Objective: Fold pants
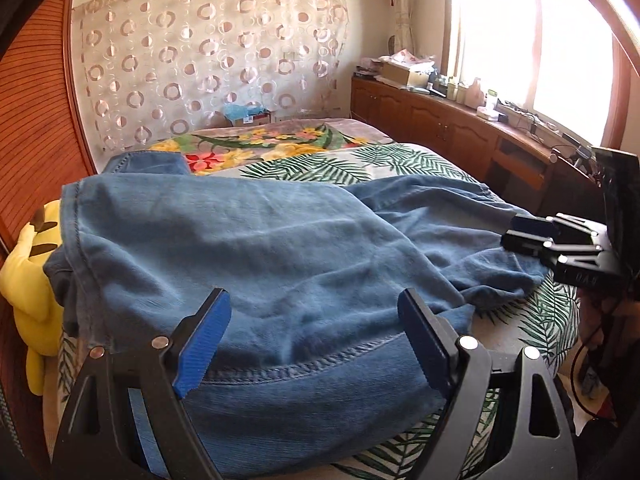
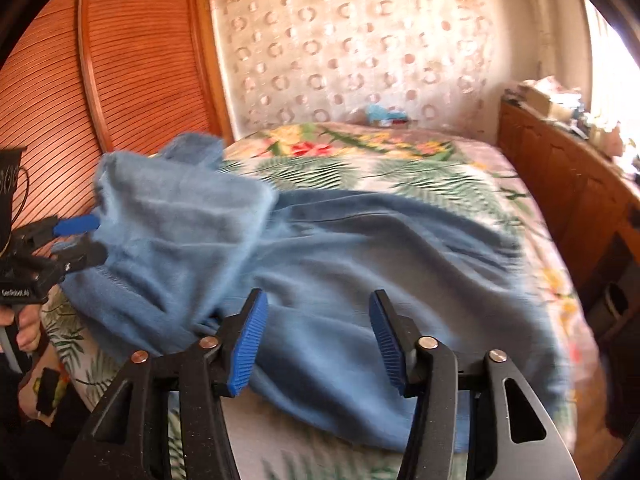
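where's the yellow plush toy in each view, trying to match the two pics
Left wrist view: the yellow plush toy sits at the far left edge, beside the blue pants.
Right wrist view: not in it.
Shared landmark: the circle-patterned curtain behind the bed.

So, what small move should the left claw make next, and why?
Probably shut the left claw on the stitched edge of the pants. Its pads stand wide open on either side of that edge and grip nothing. The right claw is also open over the cloth, so no fold can be lifted yet.
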Tool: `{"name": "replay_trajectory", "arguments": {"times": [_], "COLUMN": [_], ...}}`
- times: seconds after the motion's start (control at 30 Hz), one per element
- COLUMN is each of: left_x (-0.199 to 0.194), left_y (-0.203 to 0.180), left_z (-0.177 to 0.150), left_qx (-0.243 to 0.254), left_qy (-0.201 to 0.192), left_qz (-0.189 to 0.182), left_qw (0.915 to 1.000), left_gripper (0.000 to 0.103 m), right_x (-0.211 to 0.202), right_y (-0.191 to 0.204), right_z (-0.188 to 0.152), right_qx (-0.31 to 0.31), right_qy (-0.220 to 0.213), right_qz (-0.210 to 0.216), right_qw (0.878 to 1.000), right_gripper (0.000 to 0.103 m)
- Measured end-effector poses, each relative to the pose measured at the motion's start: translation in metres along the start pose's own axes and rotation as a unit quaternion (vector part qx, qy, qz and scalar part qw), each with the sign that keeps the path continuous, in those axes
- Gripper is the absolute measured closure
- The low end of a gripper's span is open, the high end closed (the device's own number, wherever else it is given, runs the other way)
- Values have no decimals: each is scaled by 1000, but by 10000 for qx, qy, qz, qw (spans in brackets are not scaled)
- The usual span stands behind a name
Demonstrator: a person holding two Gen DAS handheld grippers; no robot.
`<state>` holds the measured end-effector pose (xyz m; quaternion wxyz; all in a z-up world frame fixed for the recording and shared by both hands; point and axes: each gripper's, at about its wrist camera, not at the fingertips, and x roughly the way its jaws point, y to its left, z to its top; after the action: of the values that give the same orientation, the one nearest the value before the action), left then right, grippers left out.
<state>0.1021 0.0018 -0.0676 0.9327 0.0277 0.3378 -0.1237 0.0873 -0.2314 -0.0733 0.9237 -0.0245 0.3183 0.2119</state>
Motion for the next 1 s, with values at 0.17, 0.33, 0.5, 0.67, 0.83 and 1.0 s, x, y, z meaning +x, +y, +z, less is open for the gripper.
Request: {"name": "replay_trajectory", "arguments": {"times": [0.17, 0.33, 0.5, 0.67, 0.83, 1.0], "left_x": [4, 11, 21, 31, 34, 37], "left_y": [-11, -18, -23, -26, -28, -31], "left_z": [-4, -8, -16, -22, -28, -31], "left_qx": [56, 48, 61, 29, 51, 130], "left_qy": [69, 153, 300, 443, 479, 453], "left_qz": [-83, -174, -215, -227, -168, -70], "left_qw": [9999, 9997, 9993, 9988, 9987, 9989], "left_gripper": [17, 17, 17, 17, 17, 15], "right_x": [-22, -33, -42, -45, -27, -23], "right_y": [-37, -68, -88, -101, -99, -100], "right_z": [-17, -39, -51, -55, -49, -45], "right_qx": [257, 544, 813, 862, 979, 946], "right_qy": [27, 132, 176, 272, 444, 523], "right_qz": [-448, -867, -1135, -1387, -1327, -1326], "right_qw": [9987, 9947, 9900, 9862, 9853, 9853], "right_gripper": [41, 41, 41, 41, 41, 41]}}
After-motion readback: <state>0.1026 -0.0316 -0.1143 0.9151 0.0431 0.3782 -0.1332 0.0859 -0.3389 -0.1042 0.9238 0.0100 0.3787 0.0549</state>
